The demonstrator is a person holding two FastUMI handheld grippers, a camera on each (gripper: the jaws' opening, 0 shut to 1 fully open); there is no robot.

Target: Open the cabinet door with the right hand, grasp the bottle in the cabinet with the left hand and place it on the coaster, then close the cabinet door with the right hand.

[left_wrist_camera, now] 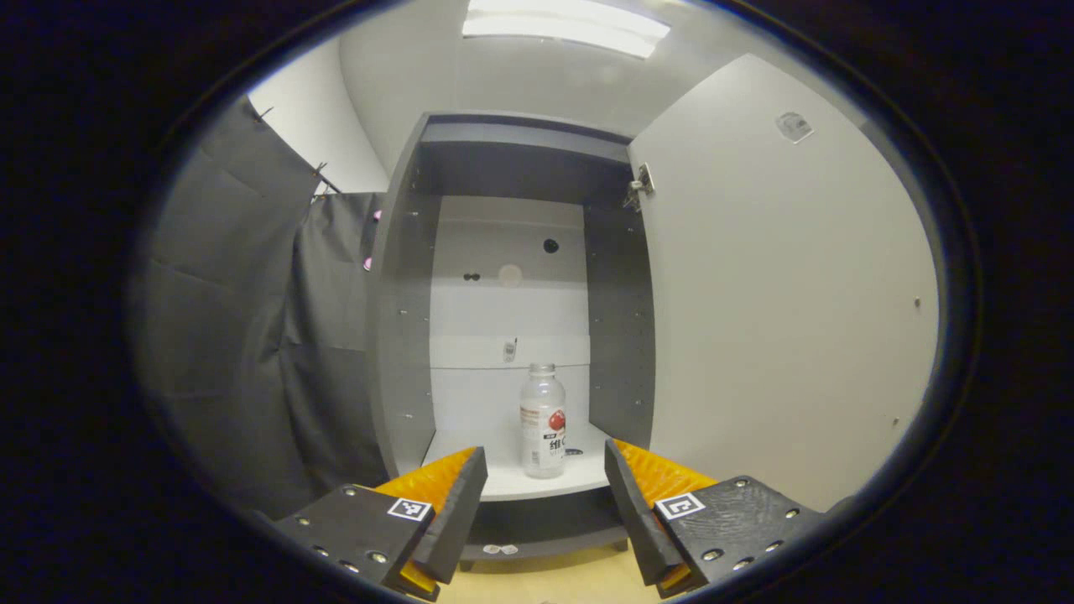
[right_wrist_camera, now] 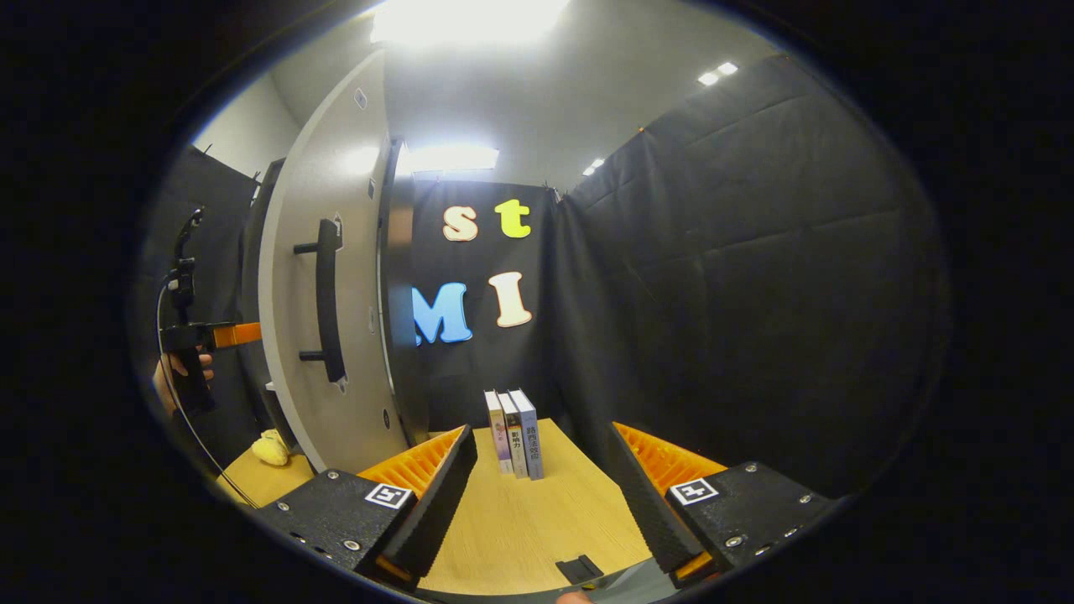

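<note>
Bottle: clear plastic bottle (left_wrist_camera: 542, 419), upright on the lower shelf (left_wrist_camera: 470, 457) inside the cabinet (left_wrist_camera: 512, 159), toward the front edge and right of centre; nothing touches it, so it is free to be taken from the front.
Left gripper: left gripper (left_wrist_camera: 544, 491) faces the cabinet opening, jaws open and empty, the bottle framed in the gap between them but well apart; this reads as lining up for the reach.
Cabinet door: cabinet door (left_wrist_camera: 780, 294) swung wide on its hinge (left_wrist_camera: 641, 183), standing to the right of the opening; the opening step looks done, which leaves the shelf clear for the left side.
Door handle: dark bar handle (right_wrist_camera: 327, 298) on the outer face, seen in the right gripper view; nothing holds it.
Right gripper: right gripper (right_wrist_camera: 541, 495) has its jaws open and empty, off the door and pointed across the tabletop (right_wrist_camera: 520, 520), probably parked until the door needs closing.
Other items: three books (right_wrist_camera: 513, 432) upright at the far end of the tabletop; a small yellow object (right_wrist_camera: 270, 449) near the foot of the door.
Coaster: cannot tell where it lies.
Progress: door open, bottle not yet grasped.
</note>
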